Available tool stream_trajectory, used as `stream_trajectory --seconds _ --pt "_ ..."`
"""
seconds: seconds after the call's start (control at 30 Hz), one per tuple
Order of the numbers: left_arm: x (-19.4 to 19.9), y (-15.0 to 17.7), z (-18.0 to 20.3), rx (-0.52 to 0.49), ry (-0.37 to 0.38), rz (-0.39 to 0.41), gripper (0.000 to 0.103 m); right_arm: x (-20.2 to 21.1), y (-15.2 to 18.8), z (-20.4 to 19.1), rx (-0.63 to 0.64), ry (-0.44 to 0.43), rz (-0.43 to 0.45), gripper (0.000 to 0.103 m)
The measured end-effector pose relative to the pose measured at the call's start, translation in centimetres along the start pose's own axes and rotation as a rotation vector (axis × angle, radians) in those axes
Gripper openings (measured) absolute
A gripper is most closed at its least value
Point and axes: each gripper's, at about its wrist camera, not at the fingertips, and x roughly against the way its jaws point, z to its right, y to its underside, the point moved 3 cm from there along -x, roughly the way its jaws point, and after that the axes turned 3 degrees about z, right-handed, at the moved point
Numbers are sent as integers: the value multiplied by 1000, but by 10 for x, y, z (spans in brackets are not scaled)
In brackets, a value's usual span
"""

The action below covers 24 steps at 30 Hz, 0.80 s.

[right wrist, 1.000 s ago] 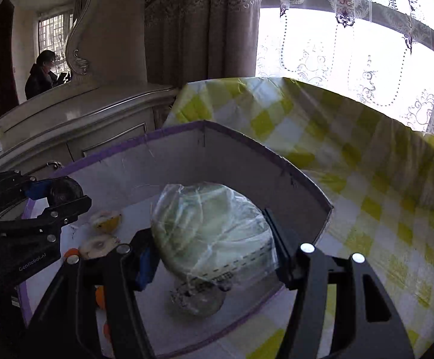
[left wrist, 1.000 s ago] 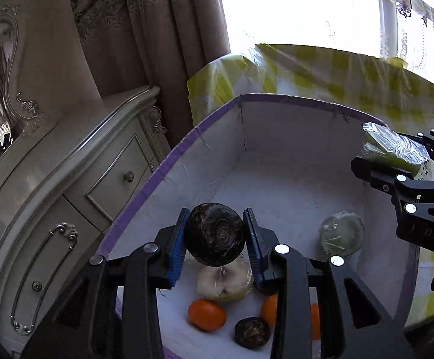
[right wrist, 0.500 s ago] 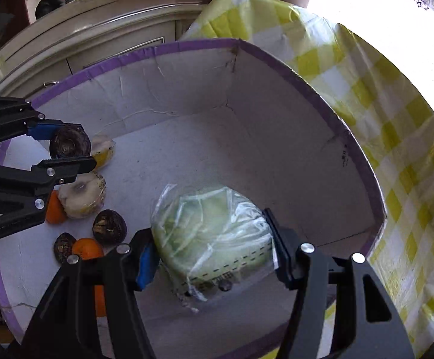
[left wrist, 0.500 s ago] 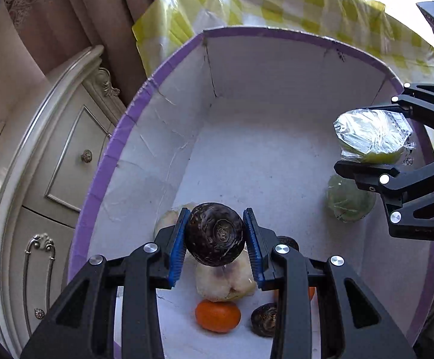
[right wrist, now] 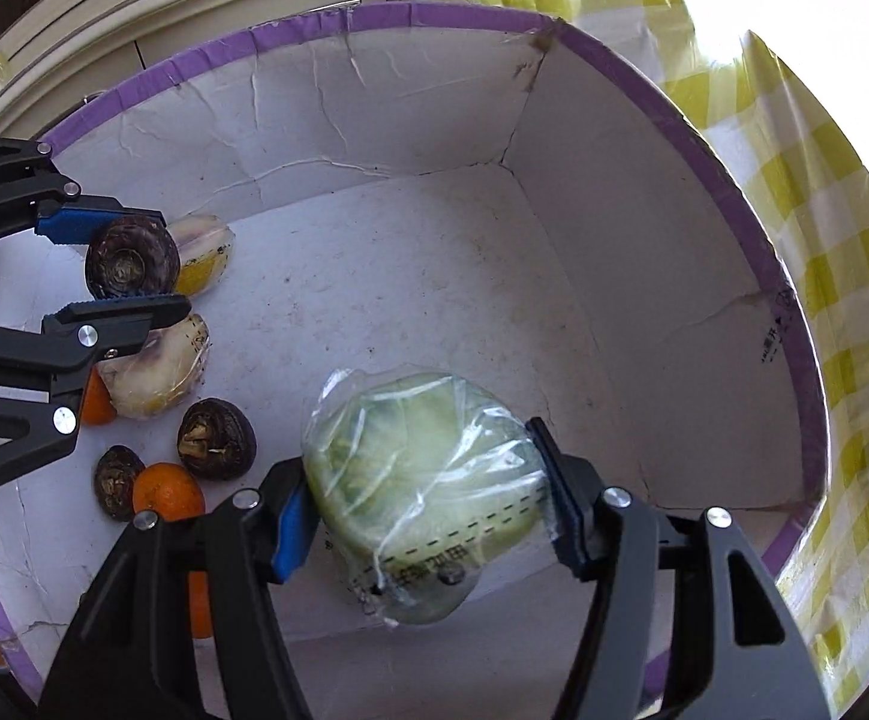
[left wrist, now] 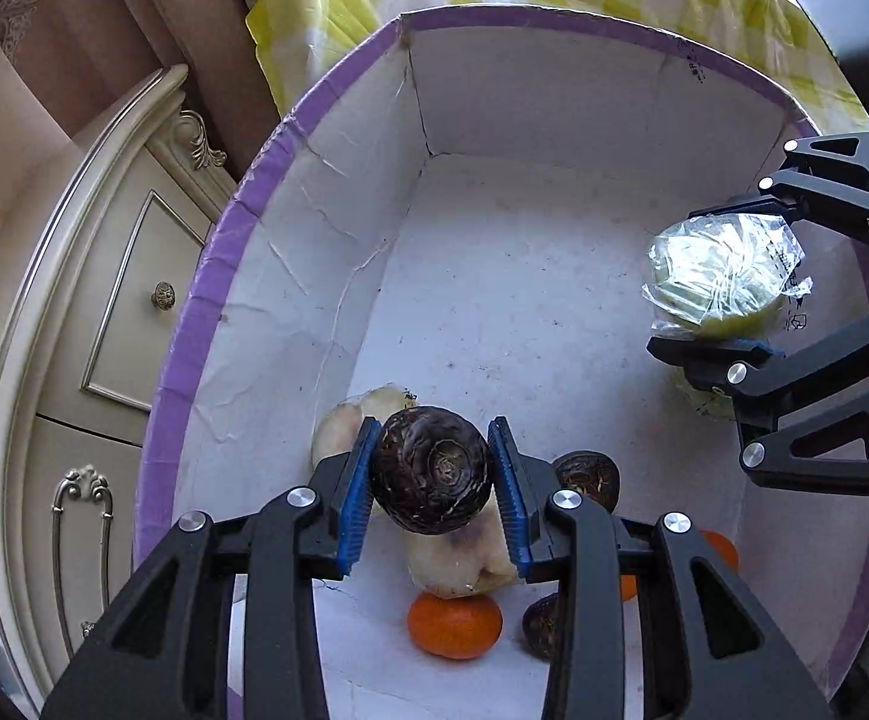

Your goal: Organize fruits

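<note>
Sitting on a surface covered by a yellow-and-white checked cloth [right wrist: 824,276], the white cardboard box [left wrist: 524,120] with its purple-taped rim takes up most of both views, and everything below is placed against it. Outside the box, past its wall on the left claw's side, stands a cream dresser [left wrist: 104,300] with ornate metal handles, and brown curtains [left wrist: 152,18] hang beyond that corner. Over the box floor near the wall on the cloth side, the right claw [right wrist: 428,516] pinches a plastic-wrapped green cabbage [right wrist: 428,480] between its pads, the wrapped head raised off the floor. At the opposite side of the box, the left claw [left wrist: 431,480] has a dark brown water chestnut [left wrist: 431,471] between its blue pads; its jaws are opening, the pads still at the chestnut's sides. Beneath that claw, on the box floor, lie two pale wrapped fruits [right wrist: 158,372], one of them against the wall. Beside these, towards the near wall, rest small tangerines [right wrist: 167,492] and two more loose water chestnuts [right wrist: 215,438], the lot clustered close together and well apart from the cabbage.
</note>
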Motion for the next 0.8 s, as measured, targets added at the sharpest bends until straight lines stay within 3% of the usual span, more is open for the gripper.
stream_trajectory --seconds 0.07,0.13,0.17,0.43,0.67,0.8 --pt "3 -2 -1 12 -1 8 66 1 -2 1 1 -11 5 66" --pt "10 -4 -3 25 -8 42 86 2 -3 2 0 -18 16 74" --pt "13 -4 -3 23 -19 54 89 3 -3 3 2 -17 19 75" --pt "21 -1 -3 45 -67 97 89 12 9 -5 25 -3 25 80" --pt "61 3 -14 144 -94 303 89 37 18 -17 54 10 59 83" --pt "84 -1 -20 164 -139 354 89 52 21 -19 48 39 72 89"
